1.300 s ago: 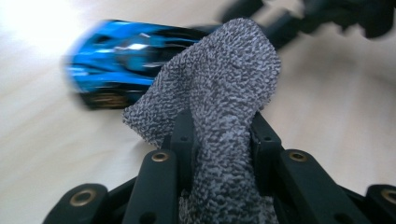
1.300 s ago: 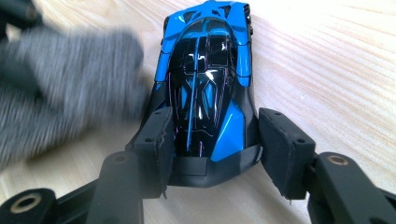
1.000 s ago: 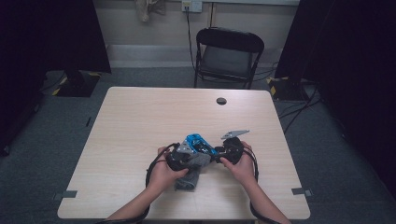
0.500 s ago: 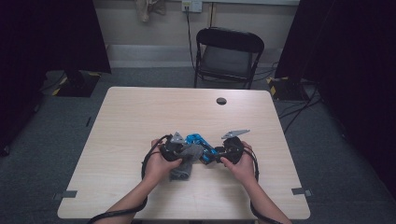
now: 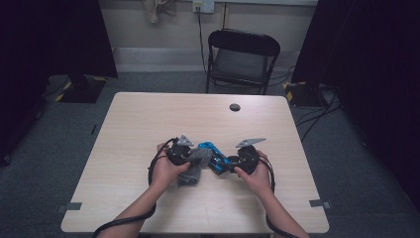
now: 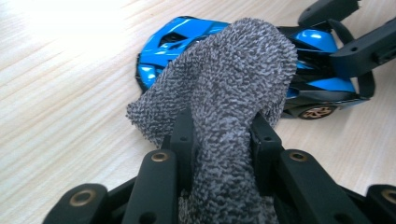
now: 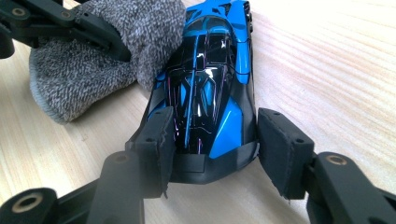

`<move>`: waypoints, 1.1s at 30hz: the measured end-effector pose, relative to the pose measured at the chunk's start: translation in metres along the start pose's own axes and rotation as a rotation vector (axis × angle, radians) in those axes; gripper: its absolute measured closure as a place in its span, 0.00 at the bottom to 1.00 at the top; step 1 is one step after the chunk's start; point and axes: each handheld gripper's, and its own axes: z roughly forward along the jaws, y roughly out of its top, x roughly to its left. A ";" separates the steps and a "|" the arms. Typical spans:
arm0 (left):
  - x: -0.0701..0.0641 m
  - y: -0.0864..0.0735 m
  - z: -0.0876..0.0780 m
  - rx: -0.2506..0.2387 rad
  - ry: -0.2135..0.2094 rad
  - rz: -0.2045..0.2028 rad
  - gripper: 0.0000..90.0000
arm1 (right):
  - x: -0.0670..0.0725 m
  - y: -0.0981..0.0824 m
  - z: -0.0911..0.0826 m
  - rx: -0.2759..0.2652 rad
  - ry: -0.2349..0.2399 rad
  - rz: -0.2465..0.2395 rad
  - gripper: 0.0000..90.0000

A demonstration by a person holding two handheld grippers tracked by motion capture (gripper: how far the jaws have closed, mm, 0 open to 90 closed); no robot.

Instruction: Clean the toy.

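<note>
Near the front middle of the pale wooden table [image 5: 148, 124], the left gripper [image 6: 219, 135] has its jaws clamped on a grey knitted cloth [image 6: 229, 84] draped against the glossy blue and black toy sports car [image 7: 210, 79]. The right gripper [image 7: 212, 149] squeezes the car's end between its pads, holding it on the tabletop.

A light wooden table [image 5: 148, 124] with a small round black disc [image 5: 235, 107] near its far edge stands before a black folding chair [image 5: 242, 59].
</note>
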 end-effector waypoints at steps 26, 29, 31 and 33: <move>0.033 0.004 -0.004 0.000 0.105 -0.082 0.77 | 0.000 0.001 0.000 0.005 -0.001 -0.001 0.53; 0.029 0.003 -0.007 -0.014 0.084 -0.088 0.77 | 0.000 0.001 0.001 -0.003 0.001 -0.003 0.53; 0.022 0.003 -0.011 -0.022 0.066 -0.061 0.77 | 0.000 0.000 0.001 -0.003 0.002 -0.003 0.53; 0.014 0.003 -0.016 -0.037 0.045 -0.052 0.77 | -0.001 -0.001 0.000 -0.006 0.007 0.001 0.53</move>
